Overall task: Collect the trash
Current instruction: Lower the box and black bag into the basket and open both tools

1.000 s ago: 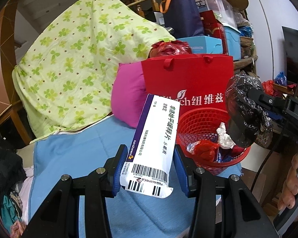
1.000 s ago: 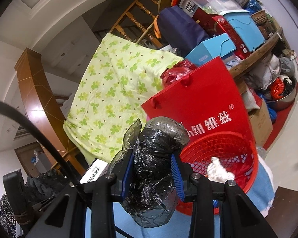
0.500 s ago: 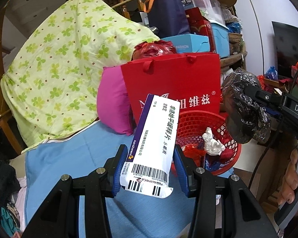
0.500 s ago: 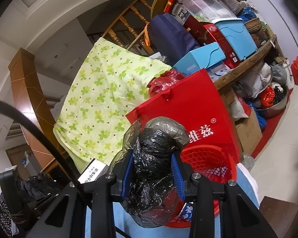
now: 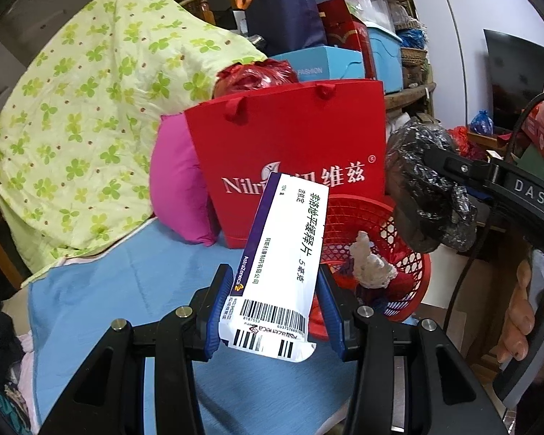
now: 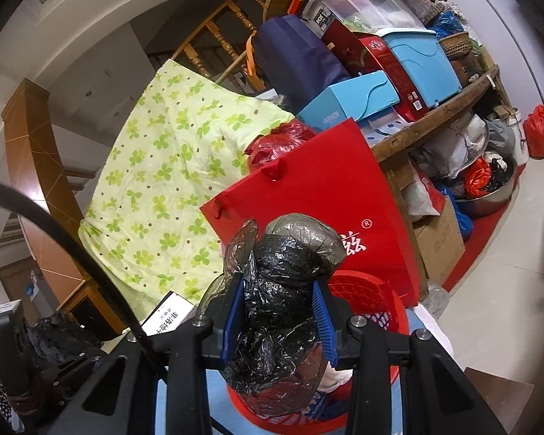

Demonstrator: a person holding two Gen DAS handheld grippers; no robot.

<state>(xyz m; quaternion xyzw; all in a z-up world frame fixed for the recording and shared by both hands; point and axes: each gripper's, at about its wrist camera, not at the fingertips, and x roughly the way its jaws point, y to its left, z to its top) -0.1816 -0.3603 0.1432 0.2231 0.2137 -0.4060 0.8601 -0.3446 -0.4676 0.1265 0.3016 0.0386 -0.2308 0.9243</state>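
One red basket (image 5: pixel 399 253) is seen w/ a white crumpled wad (image 5: pixel 371 268) & red scraps inside. The red paper bag (image 5: pixel 290 152) stands just behind it. One white medicine box (image 5: pixel 283 264) is pinched by the left gripper (image 5: pixel 275 308), beside the basket. One black plastic bag (image 6: pixel 279 308) is squeezed by the right gripper (image 6: pixel 277 320), above the basket rim. Bare blue cloth (image 5: pixel 127 282) is seen left of the basket.

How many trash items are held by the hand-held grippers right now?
2. The white medicine box is clamped in the left hand-held gripper; the crumpled black plastic bag is clamped in the right hand-held gripper, over the red basket.
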